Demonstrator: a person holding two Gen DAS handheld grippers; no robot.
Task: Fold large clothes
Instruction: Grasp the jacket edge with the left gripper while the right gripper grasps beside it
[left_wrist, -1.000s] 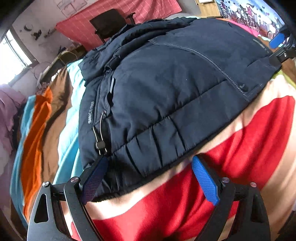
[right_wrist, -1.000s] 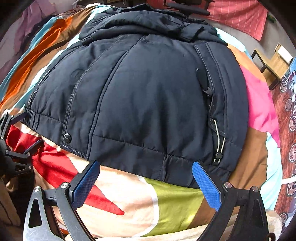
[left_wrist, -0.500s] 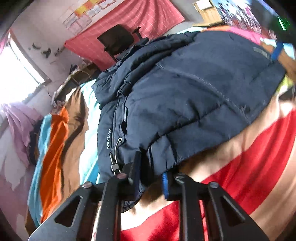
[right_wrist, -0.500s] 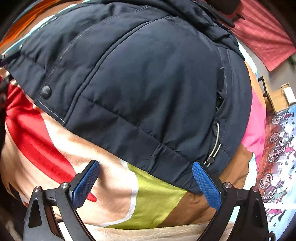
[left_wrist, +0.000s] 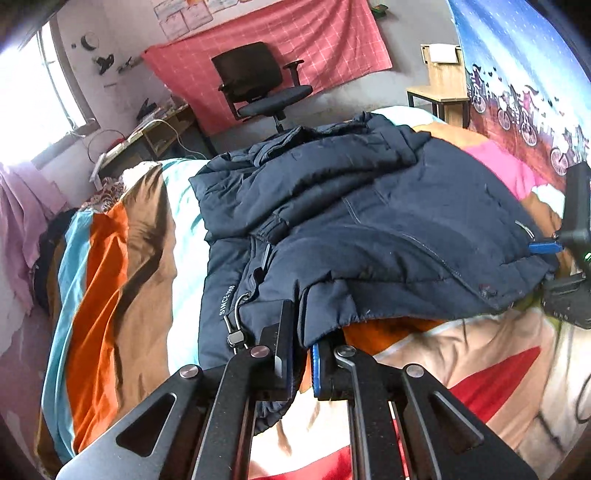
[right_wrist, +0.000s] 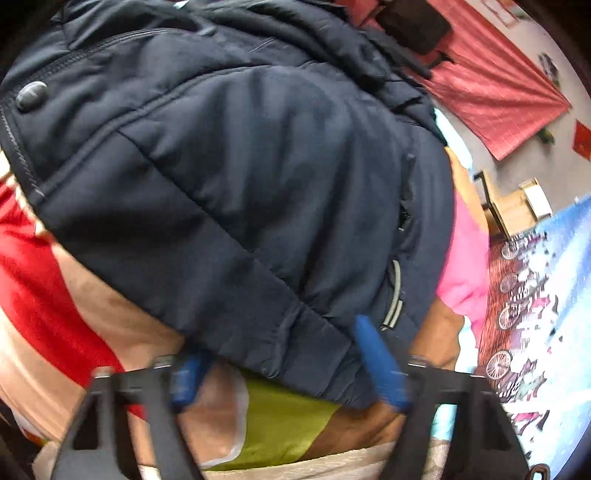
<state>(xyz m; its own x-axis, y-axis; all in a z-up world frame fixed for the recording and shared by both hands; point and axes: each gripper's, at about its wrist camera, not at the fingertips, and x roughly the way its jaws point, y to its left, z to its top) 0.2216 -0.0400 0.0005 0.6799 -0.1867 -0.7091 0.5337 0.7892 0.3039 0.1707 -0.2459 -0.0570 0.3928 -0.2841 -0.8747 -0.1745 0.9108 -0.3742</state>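
A: One jacket (left_wrist: 369, 221), spread on the quilt (left_wrist: 122, 266). Any change?
B: Its near hem has lifted. The left gripper (left_wrist: 301, 354), open a second ago, is now clamped on that hem.
A: And the right gripper (right_wrist: 284, 365)?
B: Narrower than before, straddling the hem, fingers not yet meeting. The fold can begin soon.

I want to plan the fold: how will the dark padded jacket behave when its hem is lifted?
The jacket looks puffy and quilted, so probably light but springy. Its hem, pinched by the left gripper, drapes, so it will likely sag.
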